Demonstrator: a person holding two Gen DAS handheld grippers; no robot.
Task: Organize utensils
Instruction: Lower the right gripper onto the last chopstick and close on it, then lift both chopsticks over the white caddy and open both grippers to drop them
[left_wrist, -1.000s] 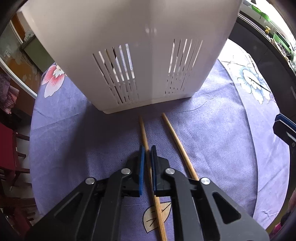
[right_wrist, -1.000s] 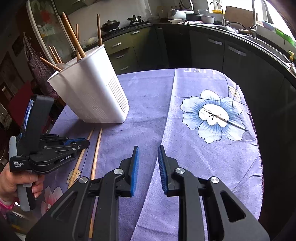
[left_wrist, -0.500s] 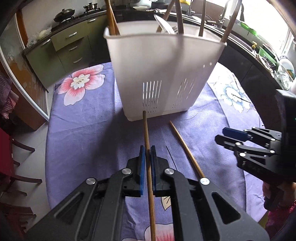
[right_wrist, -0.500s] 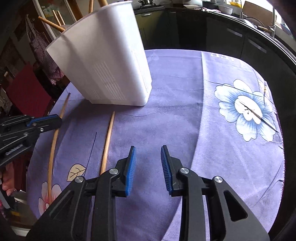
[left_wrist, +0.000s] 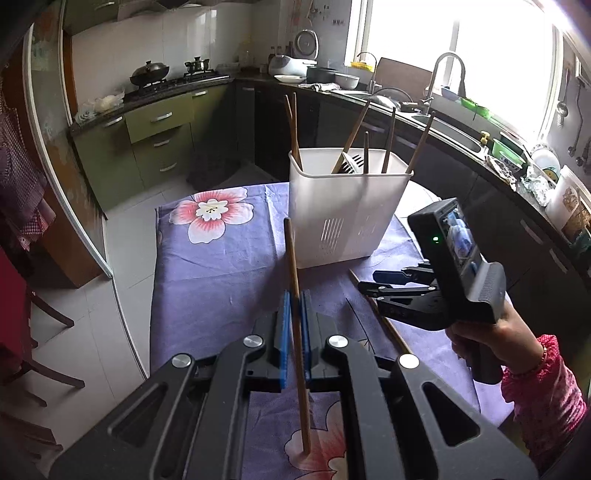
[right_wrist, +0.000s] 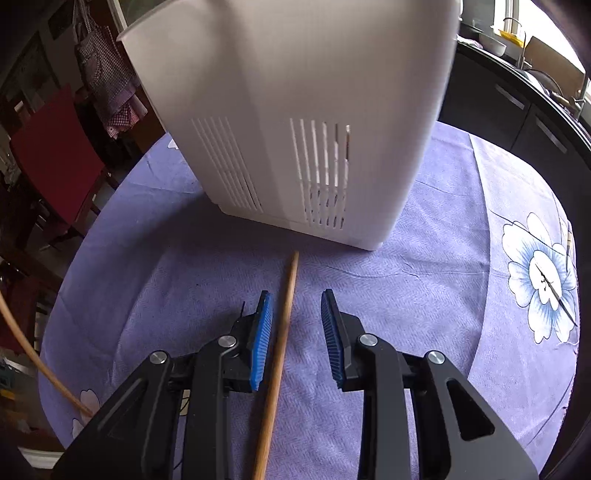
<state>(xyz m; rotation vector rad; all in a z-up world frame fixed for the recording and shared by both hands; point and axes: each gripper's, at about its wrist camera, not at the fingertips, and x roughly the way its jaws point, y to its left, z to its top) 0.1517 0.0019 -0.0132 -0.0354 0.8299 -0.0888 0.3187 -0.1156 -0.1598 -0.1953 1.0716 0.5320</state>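
My left gripper (left_wrist: 293, 295) is shut on a wooden chopstick (left_wrist: 293, 266) and holds it tilted up off the table, its lower tip near the cloth. The white slotted utensil holder (left_wrist: 343, 210) stands ahead with several chopsticks and a spoon in it. My right gripper (right_wrist: 295, 299) is open, low over the table, with its jaws either side of a second chopstick (right_wrist: 282, 332) that lies on the purple cloth and points at the holder (right_wrist: 295, 122). In the left wrist view the right gripper (left_wrist: 373, 280) sits over that chopstick (left_wrist: 384, 321).
The round table wears a purple floral cloth (left_wrist: 221, 266). A red chair (right_wrist: 51, 155) stands at its left. Kitchen counters and a sink (left_wrist: 436, 110) run behind. The held chopstick shows at the left edge of the right wrist view (right_wrist: 22, 343).
My left gripper has lifted its chopstick up and back from the holder. My right gripper has moved left and down until its open jaws straddle the second chopstick.
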